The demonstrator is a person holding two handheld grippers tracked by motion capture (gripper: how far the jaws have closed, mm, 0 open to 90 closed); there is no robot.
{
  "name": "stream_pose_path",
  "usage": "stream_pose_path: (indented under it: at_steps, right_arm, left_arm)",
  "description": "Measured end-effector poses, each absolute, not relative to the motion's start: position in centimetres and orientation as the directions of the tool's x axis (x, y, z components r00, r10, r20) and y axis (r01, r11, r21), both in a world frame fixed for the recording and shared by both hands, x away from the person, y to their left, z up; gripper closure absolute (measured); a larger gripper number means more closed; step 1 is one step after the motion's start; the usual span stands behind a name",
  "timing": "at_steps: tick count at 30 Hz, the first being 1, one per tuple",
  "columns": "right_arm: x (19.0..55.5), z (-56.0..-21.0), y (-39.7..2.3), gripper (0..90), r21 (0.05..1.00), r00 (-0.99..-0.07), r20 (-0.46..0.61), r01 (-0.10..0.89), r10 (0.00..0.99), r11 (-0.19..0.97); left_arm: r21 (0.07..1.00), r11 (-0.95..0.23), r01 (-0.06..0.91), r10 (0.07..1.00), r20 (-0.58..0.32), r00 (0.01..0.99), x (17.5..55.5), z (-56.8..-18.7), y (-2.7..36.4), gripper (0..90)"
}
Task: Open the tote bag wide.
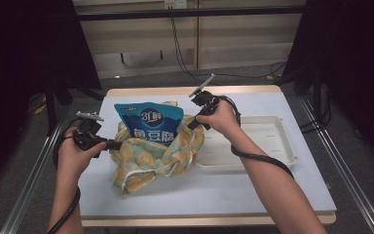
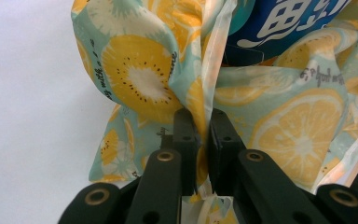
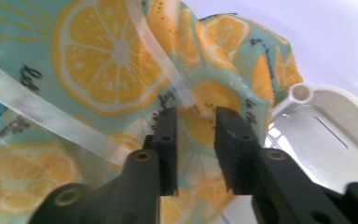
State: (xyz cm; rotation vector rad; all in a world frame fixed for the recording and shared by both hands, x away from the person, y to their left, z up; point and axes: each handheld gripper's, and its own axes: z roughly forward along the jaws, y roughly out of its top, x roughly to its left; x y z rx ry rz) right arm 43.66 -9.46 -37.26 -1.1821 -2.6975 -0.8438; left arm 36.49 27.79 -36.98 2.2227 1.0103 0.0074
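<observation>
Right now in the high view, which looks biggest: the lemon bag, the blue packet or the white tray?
1. White tray and lemon bag: they look about alike, and hands cover part of each.
2. Blue packet: smallest, partly inside the bag.

Lemon-print cloth bag (image 1: 148,156) slumped open, blue pouch (image 1: 149,122) upright, seemingly inside

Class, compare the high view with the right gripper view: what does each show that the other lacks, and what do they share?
High view alone: both hands, the whole table, the blue snack pouch's full front. Right gripper view alone: the right claw up close, a gap between its jaws, bag cloth between them. Shared: the lemon-print bag and white tray.
</observation>
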Motion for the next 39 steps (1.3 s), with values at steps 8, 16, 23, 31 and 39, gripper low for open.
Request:
stream_pose_path:
  at_steps: [8, 16, 23, 31, 39]
  right_arm:
    - [43.2, -36.6, -10.7, 56.9, 0.467, -0.693, 0.257, 0.699, 0.674, 0.541]
    - [43.3, -38.3, -11.2, 43.3, 0.443, -0.674, 0.263, 0.720, 0.691, 0.534]
    - [43.5, -38.2, -12.0, 35.7, 0.454, -0.651, 0.265, 0.735, 0.712, 0.503]
    - [43.5, -39.2, -11.5, 51.7, 0.441, -0.680, 0.280, 0.719, 0.678, 0.538]
    - [43.8, -39.5, -9.8, 83.3, 0.440, -0.708, 0.300, 0.697, 0.639, 0.566]
  left_arm:
    - [0.589, -0.458, 0.666, 0.670, -0.264, 0.694, 36.4, -37.0, 27.8, 83.5]
    - [0.588, -0.464, 0.663, 0.668, -0.260, 0.698, 36.4, -37.0, 27.9, 83.5]
    - [0.590, -0.450, 0.670, 0.675, -0.266, 0.688, 36.5, -37.2, 27.9, 83.5]
    - [0.591, -0.453, 0.668, 0.671, -0.268, 0.691, 36.5, -37.2, 27.8, 83.4]
    - [0.585, -0.458, 0.669, 0.668, -0.271, 0.694, 36.6, -37.4, 28.0, 83.3]
